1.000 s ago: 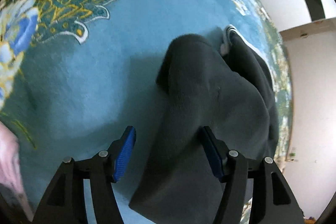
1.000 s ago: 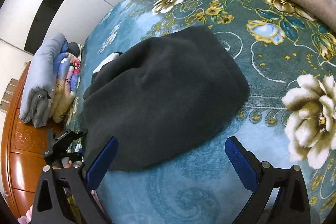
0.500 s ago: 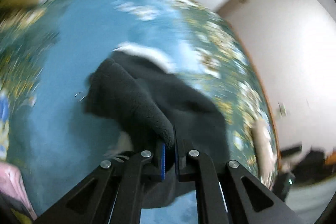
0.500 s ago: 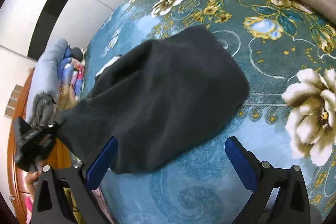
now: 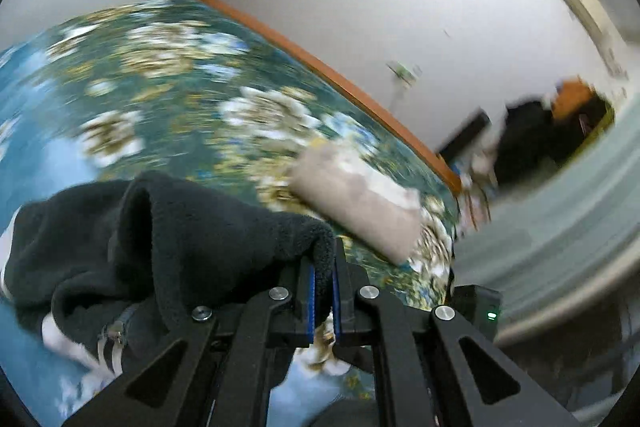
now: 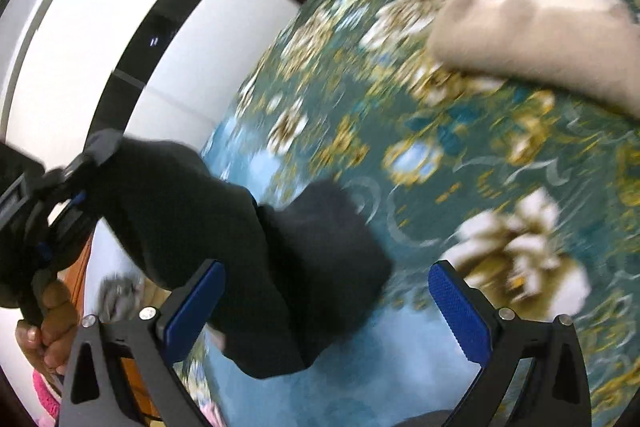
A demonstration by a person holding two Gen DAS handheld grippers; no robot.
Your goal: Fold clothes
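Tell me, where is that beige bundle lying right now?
The beige bundle lies on the floral bedspread near its far wooden edge, upper right in the right wrist view, beyond the dark fleece garment.

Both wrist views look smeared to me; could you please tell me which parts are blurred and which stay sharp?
Left wrist view: the floral bedspread and beige bundle are motion-blurred, while the left claw and the dark fleece garment it pinches stay crisp. Right wrist view: bedspread, bundle and garment all smear; only the open right claw is sharp.
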